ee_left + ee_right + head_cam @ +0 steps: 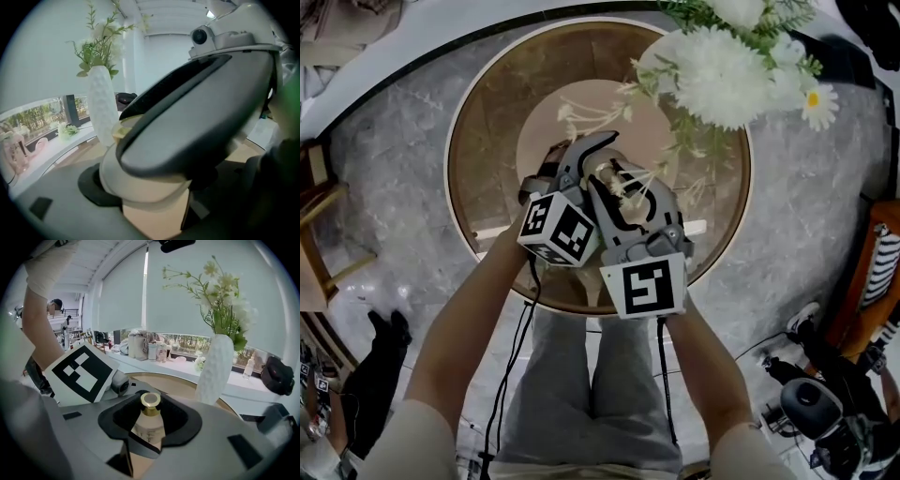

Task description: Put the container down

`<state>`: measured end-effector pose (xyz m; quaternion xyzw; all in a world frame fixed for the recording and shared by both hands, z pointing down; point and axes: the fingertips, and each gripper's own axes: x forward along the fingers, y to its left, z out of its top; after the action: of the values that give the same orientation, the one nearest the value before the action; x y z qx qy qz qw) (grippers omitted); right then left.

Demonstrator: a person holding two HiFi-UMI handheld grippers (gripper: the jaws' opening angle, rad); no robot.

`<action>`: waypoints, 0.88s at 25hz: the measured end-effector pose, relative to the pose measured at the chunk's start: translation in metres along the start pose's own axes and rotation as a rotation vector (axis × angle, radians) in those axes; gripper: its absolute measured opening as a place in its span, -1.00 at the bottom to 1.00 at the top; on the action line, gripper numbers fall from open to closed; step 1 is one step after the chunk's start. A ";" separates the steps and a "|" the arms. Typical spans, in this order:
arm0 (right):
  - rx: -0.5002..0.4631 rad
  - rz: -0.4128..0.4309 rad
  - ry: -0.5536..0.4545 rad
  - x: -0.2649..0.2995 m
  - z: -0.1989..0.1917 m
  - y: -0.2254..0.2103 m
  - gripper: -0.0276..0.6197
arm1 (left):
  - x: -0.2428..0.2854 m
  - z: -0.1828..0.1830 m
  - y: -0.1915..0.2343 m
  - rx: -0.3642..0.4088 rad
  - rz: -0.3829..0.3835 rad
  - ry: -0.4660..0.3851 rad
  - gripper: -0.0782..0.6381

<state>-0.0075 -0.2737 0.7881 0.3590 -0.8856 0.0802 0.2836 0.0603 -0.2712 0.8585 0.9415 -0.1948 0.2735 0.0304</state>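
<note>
Because the small cream bottle (pixel 149 425) looks rigid, smooth and light, probably fragile, the narrow shoulder under its gold cap (pixel 150 401) is the safest hold. The right gripper (pixel 140 453) has it there, jaws clenched round it, over the round wooden table (pixel 487 141). Whether the base touches is unclear. The left gripper (pixel 579 169) crowds alongside, and no view shows if it presses the bottle. The opaque walls hide any contents. Beyond, a white textured vase (pixel 214 369) holds white flowers (pixel 722 75).
</note>
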 end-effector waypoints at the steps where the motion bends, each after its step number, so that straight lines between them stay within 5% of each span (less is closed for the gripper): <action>1: -0.008 -0.001 0.005 0.000 -0.002 0.001 -0.51 | -0.001 -0.002 -0.001 0.002 -0.005 0.011 0.24; 7: 0.009 -0.005 -0.016 0.000 -0.010 -0.007 -0.51 | -0.006 -0.021 -0.003 -0.001 -0.009 0.091 0.24; 22: 0.092 0.034 -0.135 -0.020 0.004 -0.004 -0.36 | -0.032 -0.006 0.001 -0.089 0.068 0.032 0.24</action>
<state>0.0051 -0.2667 0.7733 0.3613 -0.9040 0.1012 0.2050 0.0319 -0.2595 0.8464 0.9274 -0.2384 0.2806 0.0662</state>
